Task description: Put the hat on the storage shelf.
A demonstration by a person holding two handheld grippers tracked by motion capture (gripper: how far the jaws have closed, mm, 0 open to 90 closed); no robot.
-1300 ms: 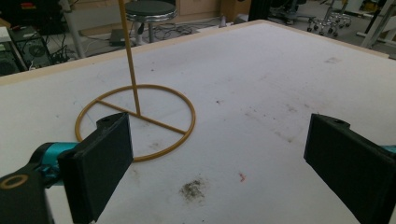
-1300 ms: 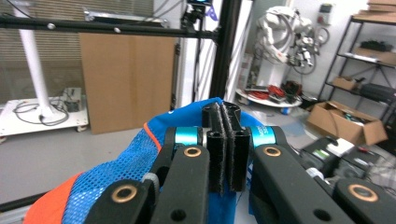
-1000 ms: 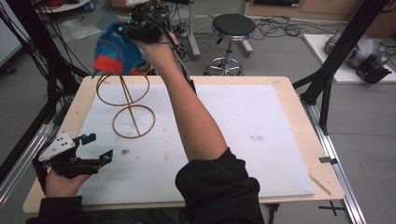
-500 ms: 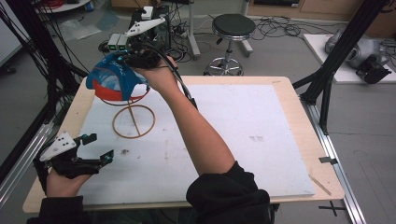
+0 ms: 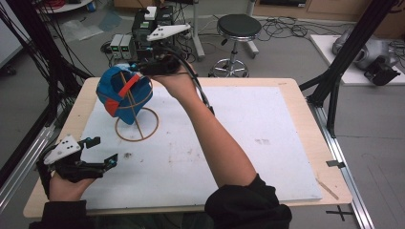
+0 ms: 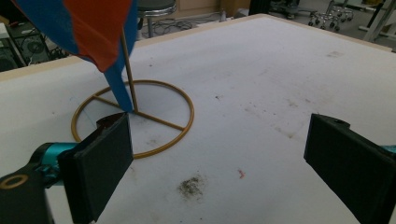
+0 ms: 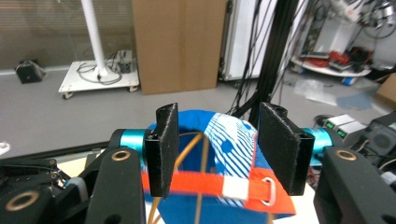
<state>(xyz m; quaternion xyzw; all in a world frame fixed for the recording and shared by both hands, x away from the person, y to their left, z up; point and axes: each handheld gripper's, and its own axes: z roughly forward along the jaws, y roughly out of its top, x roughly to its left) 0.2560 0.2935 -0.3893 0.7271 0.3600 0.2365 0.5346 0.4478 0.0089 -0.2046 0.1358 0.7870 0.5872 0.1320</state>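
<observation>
A gold wire stand [image 5: 137,123], a ring base with a thin upright rod and wire hoops above, sits on the white mat [image 5: 248,143] covering the light wooden table [image 5: 305,95], and serves as the landmark here. A blue fabric cap with an orange-red strap [image 5: 123,98] is draped over the stand's upper hoops, off the mat, tilted toward the stand's left side in the high view.

The right gripper [image 5: 143,67] is at the cap's far upper edge, just behind the top of the stand, the person's right forearm [image 5: 215,138] reaching across the mat to it. The high view does not show how its jaws stand. The right gripper view [image 7: 215,149] does: the two black pads stand apart, with the cap's patterned blue-and-white cloth [image 7: 231,140], the strap and its small metal ring [image 7: 267,189] between and below them, and wire hoops visible inside the cap. Whether either pad touches the cloth I cannot tell.

The left gripper [image 5: 102,152] rests near the table's front edge, well in front of the stand, released, jaws wide. Its own view [image 6: 217,172] adds the ring base's crossbars [image 6: 154,119], the cap's lowest tip hanging beside the rod, and dark smudges on the mat [image 6: 191,186] in front of the ring.
</observation>
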